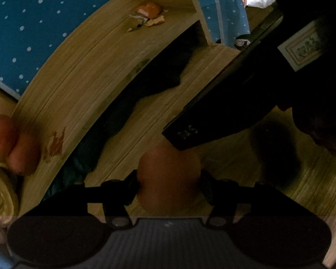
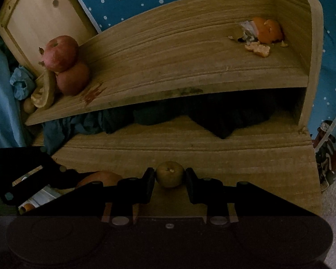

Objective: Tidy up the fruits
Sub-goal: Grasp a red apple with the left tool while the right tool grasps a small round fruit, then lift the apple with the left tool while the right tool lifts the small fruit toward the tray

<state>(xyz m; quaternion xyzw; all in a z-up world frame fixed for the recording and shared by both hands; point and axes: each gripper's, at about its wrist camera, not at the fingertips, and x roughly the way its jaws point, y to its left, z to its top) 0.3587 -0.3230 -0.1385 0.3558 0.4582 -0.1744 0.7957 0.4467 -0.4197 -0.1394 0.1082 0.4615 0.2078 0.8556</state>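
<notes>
1. Gripping a small round greenish-brown fruit (image 2: 169, 176), the right gripper (image 2: 169, 180) has its two black fingers closed against the fruit's sides, just above the lower wooden shelf board (image 2: 235, 157).
2. Holding a larger round orange-brown fruit (image 1: 169, 179), the left gripper (image 1: 169, 185) has its fingers pressed on either flank of it, over the same pale wood surface.
3. Two red apples (image 2: 65, 65) sit stacked at the left end of the upper wooden shelf (image 2: 168, 51), beside a yellowish curved fruit slice (image 2: 44, 92); I judge these already placed.
4. Orange peel scraps and a crumpled wrapper (image 2: 262, 35) lie at the upper shelf's right end, well apart from the apples.
5. As I read it, the task is partway along: two fruits are in hand and not yet set down, and the scraps remain.
6. The right wrist view shows the whole two-tier shelf, the dark blue cloth (image 2: 89, 123) stuffed between the tiers, a pale wooden board (image 2: 40, 18) leaning behind the apples, and part of the left gripper at its lower left.
7. The left wrist view alone shows the right gripper's dark body (image 1: 235, 89) crossing overhead and a shadow beneath it; the apples (image 1: 9, 143) appear only at its left edge.
</notes>
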